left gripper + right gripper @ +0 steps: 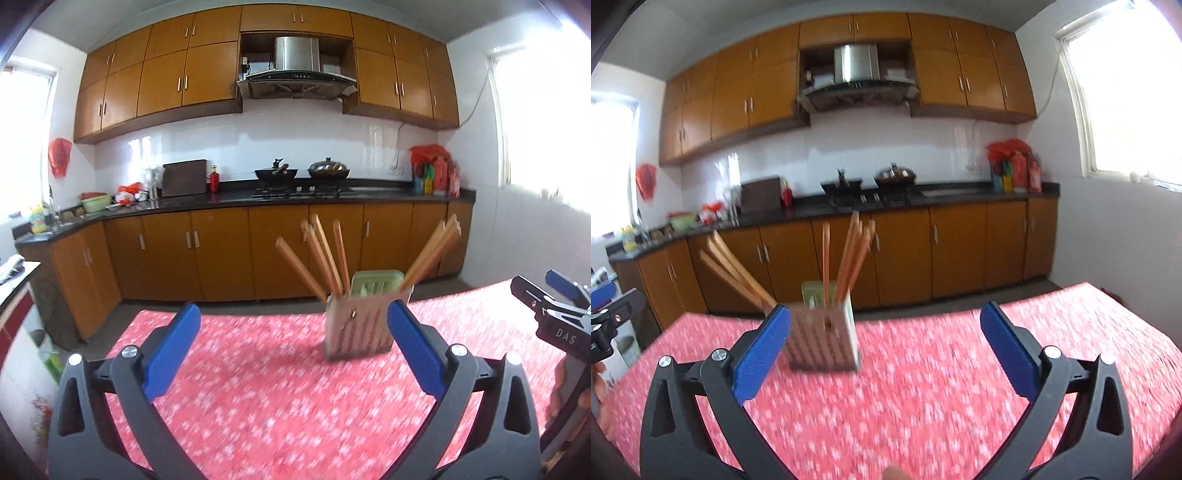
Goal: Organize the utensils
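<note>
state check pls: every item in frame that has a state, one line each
left claw: open, nothing between the pads
right claw: open, nothing between the pads
utensil holder: upright on the red tablecloth, untouched
chopsticks: standing in the holder, fanned out and leaning
wok on the right burner: lid on
cabinet doors: all shut

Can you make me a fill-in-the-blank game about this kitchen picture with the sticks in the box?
1. The chopsticks stand in a holder on a table with a ____ flowery cloth.
2. The left tongs and right tongs are both ____, holding nothing.
3. The pads on the tongs are coloured ____.
4. On the stove sit two dark ____.

Missing words: red; open; blue; pans
</note>
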Demonstrator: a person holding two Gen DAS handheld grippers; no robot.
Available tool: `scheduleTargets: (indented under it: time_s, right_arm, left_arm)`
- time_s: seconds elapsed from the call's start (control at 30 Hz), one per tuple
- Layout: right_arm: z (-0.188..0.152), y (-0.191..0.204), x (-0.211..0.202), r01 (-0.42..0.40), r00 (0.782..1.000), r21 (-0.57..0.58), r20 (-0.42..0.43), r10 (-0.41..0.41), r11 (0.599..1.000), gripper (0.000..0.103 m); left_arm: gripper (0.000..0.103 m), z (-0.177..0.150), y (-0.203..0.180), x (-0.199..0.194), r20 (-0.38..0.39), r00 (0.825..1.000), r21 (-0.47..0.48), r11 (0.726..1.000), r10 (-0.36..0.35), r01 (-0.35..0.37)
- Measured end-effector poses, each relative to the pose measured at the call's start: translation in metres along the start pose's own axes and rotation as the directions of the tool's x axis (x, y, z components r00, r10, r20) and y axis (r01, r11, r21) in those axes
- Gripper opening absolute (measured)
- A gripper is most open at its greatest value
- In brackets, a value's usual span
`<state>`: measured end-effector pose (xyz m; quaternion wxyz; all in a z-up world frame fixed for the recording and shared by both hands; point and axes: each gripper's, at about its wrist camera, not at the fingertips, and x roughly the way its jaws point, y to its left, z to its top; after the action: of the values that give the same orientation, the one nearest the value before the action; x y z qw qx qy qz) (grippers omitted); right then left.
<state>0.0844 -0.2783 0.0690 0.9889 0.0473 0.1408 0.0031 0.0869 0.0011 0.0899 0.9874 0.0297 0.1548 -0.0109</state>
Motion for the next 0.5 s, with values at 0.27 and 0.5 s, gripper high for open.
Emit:
scheduleTargets:
  time_s: [0.27, 0.5]
  right_arm:
    - [-0.051, 0.008, -0.022, 0.005, 0.999, -0.026, -0.05, -0.007, 1.0, 0.101]
    - [-0.08, 0.012, -0.035, -0.014, 0.997, -0.043, -0.081, 0.01, 0.999, 0.101]
  left_arm:
    - [0.099, -0.047, -0.007, -0.022, 0.009, 1.0, -0.001, 1.0, 0.024, -0.024]
    - [0.099, -0.077, -0.011, -0.025, -0.036, 0.999, -0.01, 1.0, 0.018, -0.019]
